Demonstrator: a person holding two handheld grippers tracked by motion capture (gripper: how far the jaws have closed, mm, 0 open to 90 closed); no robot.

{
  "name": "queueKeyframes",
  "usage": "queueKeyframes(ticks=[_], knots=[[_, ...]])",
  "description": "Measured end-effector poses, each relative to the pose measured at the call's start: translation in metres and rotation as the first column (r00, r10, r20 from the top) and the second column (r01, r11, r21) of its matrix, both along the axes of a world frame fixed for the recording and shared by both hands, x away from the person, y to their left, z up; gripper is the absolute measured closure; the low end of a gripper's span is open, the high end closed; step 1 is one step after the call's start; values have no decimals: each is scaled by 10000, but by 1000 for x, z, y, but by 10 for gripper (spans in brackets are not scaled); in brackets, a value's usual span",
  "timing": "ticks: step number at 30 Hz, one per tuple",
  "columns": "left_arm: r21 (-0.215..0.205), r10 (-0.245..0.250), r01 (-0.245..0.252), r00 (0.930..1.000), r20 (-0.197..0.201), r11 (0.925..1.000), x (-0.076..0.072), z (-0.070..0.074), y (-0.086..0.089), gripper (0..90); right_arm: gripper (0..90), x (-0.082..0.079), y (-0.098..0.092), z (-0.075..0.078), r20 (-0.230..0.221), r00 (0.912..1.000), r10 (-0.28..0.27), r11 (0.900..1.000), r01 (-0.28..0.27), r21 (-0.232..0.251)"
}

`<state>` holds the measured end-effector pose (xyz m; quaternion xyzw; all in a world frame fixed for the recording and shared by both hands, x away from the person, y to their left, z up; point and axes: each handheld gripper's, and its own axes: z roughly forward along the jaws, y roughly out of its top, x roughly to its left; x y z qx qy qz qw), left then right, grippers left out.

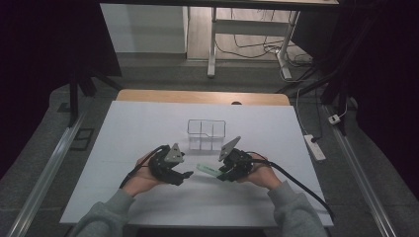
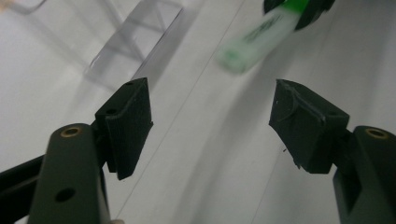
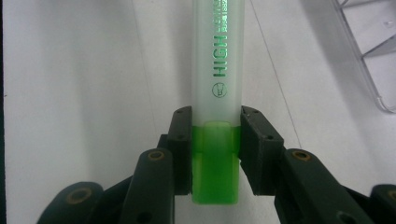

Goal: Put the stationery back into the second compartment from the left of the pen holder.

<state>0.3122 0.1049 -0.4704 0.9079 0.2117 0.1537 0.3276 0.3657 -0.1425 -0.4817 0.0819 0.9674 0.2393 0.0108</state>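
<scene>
The right hand-held gripper [image 1: 221,174] is clamped on a highlighter [image 3: 217,60], its 2 pads pressing on the green cap end while the pale frosted barrel runs straight out ahead of the jaws. In the high view the highlighter [image 1: 207,169] is held just above the worktop [image 1: 123,123], its long axis pointing from the right hand-held gripper toward the left one and slightly away from the person.

The left hand-held gripper [image 1: 185,175] stands wide open and holds nothing; its pads [image 2: 130,116] touch neither the highlighter nor anything else. From its own camera, the free barrel end [image 2: 254,44] lies ahead and to the upper right, short of the gap between the jaws. That end is nearer the left hand than anything else on the worktop, so a handover or a 2-handed pull on the cap looks like the likely step, with the left jaws needing to line up across the barrel's axis.

A clear organiser [image 1: 206,133] with compartments sits beyond both hands, near them but apart.
</scene>
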Motion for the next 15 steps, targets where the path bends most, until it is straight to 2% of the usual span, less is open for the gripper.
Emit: queueKeyframes(ticks=[4, 7, 10, 11, 12, 15], knots=[[313, -437, 434, 9990, 77, 9986, 5, 2, -16, 300, 662, -1, 4, -1, -2, 9999, 114, 9999, -114, -19], [493, -827, 826, 9966, -5, 9954, 8, 1, -25, 314, 662, 0, 6, -3, -31, 9998, 207, 9997, -208, -118], [706, -1128, 1132, 9936, -103, 9911, 12, -2, -33, 326, 662, -1, 7, -4, -36, 9997, 223, 9997, -223, -48], [759, -1190, 1197, 9928, -145, 9899, 13, -3, -35, 330, 662, -2, 7, -2, -151, 9999, 70, 9997, -73, -241], [827, -1268, 1280, 9917, -187, 9883, 13, -4, -37, 336, 662, -1, 8, -3, -83, 9996, 258, 9996, -260, -129], [1166, -1617, 1637, 9865, -268, 9796, 14, -8, -44, 361, 662, -3, 12, -3, -149, 9992, 358, 9992, -361, -199]])
